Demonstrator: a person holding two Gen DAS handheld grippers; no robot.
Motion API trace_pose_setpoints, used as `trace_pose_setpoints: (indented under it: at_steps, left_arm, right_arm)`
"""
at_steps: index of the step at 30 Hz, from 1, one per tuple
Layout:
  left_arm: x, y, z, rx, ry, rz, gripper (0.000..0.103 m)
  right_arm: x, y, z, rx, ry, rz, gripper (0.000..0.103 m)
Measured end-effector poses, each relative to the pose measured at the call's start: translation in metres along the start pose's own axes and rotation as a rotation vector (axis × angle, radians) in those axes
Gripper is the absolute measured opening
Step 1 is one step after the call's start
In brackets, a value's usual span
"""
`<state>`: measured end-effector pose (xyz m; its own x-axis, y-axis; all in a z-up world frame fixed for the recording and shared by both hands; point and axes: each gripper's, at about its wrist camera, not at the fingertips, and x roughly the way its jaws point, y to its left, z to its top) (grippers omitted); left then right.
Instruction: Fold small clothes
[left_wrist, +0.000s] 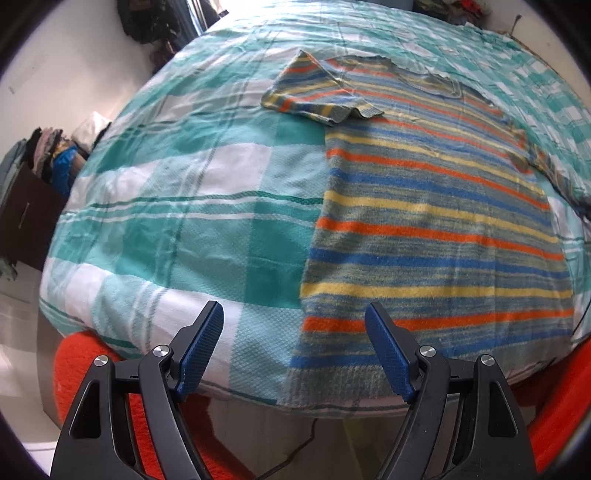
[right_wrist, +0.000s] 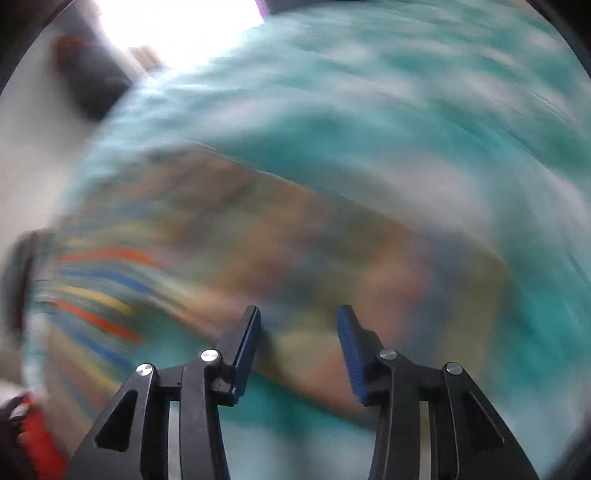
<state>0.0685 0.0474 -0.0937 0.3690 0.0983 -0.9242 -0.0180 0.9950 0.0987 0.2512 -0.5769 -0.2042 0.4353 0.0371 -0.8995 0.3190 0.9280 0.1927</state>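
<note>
A small striped knit shirt, in orange, blue, yellow and grey-green, lies flat on the bed with its hem towards me. Its left sleeve is folded in over the chest. My left gripper is open and empty, above the bed's near edge by the shirt's lower left corner. The right wrist view is heavily motion-blurred. My right gripper is open and empty there, above a blurred part of the shirt.
The bed carries a teal and white checked cover. An orange cloth hangs below the bed's near edge. Piles of clothes and a dark box stand on the floor to the left.
</note>
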Motion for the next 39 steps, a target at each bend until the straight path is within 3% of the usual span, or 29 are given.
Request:
trace_pose_setpoints:
  at_steps: [2, 3, 4, 8, 10, 11, 14, 16, 19, 22, 27, 30, 33, 38, 39]
  left_arm:
    - [-0.006, 0.004, -0.001, 0.001, -0.020, 0.018, 0.084]
    - [-0.007, 0.006, -0.002, 0.000, -0.028, 0.024, 0.086]
    - [-0.009, 0.008, -0.002, -0.001, -0.037, 0.030, 0.086]
    - [-0.012, 0.007, -0.001, -0.014, -0.046, 0.013, 0.087]
    - [-0.017, 0.006, -0.001, -0.009, -0.046, 0.001, 0.087]
    - [-0.020, 0.005, -0.002, 0.001, -0.048, -0.001, 0.087]
    - [-0.033, 0.003, -0.007, 0.046, -0.069, 0.003, 0.088]
    - [-0.040, 0.004, -0.014, 0.068, -0.086, 0.001, 0.093]
    - [-0.041, 0.004, -0.024, 0.096, -0.071, -0.062, 0.097]
    - [-0.029, -0.002, -0.035, 0.121, 0.018, -0.208, 0.096]
    - [-0.027, -0.017, -0.054, 0.122, 0.057, -0.313, 0.095]
    - [-0.038, -0.024, -0.055, 0.157, 0.022, -0.290, 0.095]
    - [-0.061, -0.021, -0.036, 0.218, -0.008, -0.233, 0.094]
    - [-0.139, 0.021, 0.038, 0.205, -0.290, -0.182, 0.102]
    - [-0.144, 0.026, 0.052, 0.192, -0.315, -0.182, 0.102]
  right_arm:
    - [-0.022, -0.037, -0.015, 0.105, -0.037, -0.128, 0.010]
    - [-0.035, -0.045, -0.020, 0.117, -0.061, -0.219, 0.010]
    - [-0.051, -0.044, -0.026, 0.112, -0.094, -0.249, 0.011]
    - [-0.077, 0.014, -0.034, -0.022, -0.131, -0.166, 0.016]
    - [-0.084, 0.060, -0.045, -0.070, -0.128, -0.076, 0.017]
    - [-0.087, 0.083, -0.055, -0.087, -0.120, -0.010, 0.022]
    - [-0.098, 0.148, -0.101, -0.150, -0.103, 0.123, 0.052]
    - [-0.106, 0.187, -0.145, -0.204, -0.090, 0.187, 0.061]
    - [-0.114, 0.227, -0.205, -0.272, -0.074, 0.214, 0.064]
    - [-0.120, 0.242, -0.251, -0.305, -0.089, 0.204, 0.065]
    - [-0.120, 0.243, -0.282, -0.360, -0.112, 0.129, 0.066]
    - [-0.116, 0.242, -0.281, -0.374, -0.108, 0.109, 0.075]
    - [-0.108, 0.245, -0.283, -0.399, -0.086, 0.096, 0.075]
    - [-0.097, 0.245, -0.287, -0.413, -0.050, 0.079, 0.075]
    - [-0.095, 0.244, -0.287, -0.411, -0.048, 0.080, 0.075]
